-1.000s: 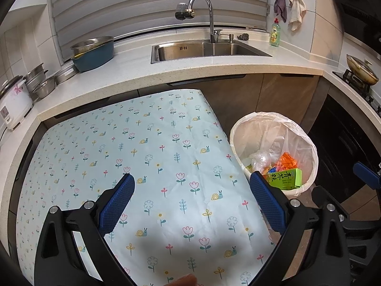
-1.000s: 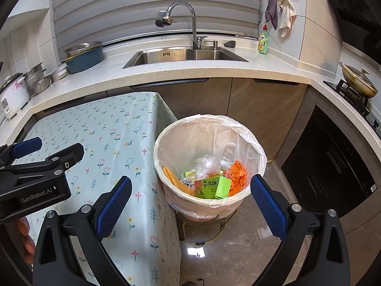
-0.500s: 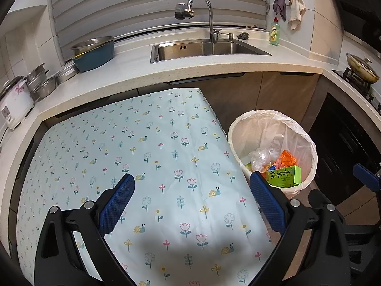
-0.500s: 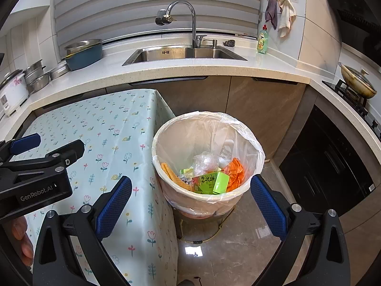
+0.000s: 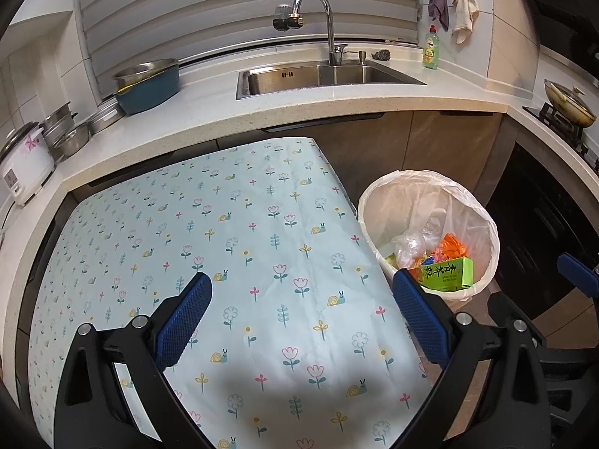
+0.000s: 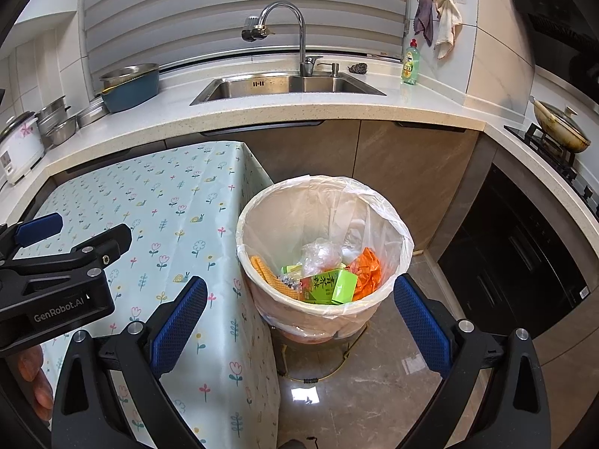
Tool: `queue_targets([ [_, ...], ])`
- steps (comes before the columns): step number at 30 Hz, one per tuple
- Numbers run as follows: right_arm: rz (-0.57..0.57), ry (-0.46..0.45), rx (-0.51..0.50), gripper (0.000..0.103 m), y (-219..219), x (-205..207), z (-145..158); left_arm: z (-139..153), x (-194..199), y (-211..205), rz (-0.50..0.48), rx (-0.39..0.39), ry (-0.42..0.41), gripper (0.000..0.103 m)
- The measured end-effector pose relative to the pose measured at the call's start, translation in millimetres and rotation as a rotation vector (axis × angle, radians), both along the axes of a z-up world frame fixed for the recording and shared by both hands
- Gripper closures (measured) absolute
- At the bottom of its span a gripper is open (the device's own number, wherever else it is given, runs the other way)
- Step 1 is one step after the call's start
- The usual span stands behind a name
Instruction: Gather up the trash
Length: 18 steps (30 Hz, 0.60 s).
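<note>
All the trash seen lies in the lined bin [image 6: 325, 247] on the floor just beside the worktop [image 5: 232, 247]: a green carton [image 6: 331, 286], orange wrapper [image 6: 367, 269] and clear plastic [image 6: 322, 254]. Over the last second little has changed; the views have only drifted slightly, and nothing has been added. Both left tongs [image 5: 299, 314] and right tongs [image 6: 299, 318] are held spread wide and empty. No litter is seen on the flowered cloth, so collection is judged finished.
</note>
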State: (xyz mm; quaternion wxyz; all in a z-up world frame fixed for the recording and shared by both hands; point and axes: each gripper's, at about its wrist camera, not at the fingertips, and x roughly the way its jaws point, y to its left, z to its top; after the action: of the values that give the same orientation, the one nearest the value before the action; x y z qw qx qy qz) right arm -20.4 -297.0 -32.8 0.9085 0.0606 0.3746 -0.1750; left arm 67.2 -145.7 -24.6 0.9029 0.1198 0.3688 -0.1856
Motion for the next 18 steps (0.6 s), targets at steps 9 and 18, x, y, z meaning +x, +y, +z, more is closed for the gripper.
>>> queue_targets([
  [9,-0.002,-0.001,0.003,0.007,-1.8,-2.3,-0.2,-0.4,-1.8,-1.9,-0.004,0.004,0.003,0.01],
  [18,-0.008,0.0,0.006,0.007,-3.9,-3.8,-2.4,-1.7,-2.8,-3.8,-0.006,0.005,0.007,0.01],
])
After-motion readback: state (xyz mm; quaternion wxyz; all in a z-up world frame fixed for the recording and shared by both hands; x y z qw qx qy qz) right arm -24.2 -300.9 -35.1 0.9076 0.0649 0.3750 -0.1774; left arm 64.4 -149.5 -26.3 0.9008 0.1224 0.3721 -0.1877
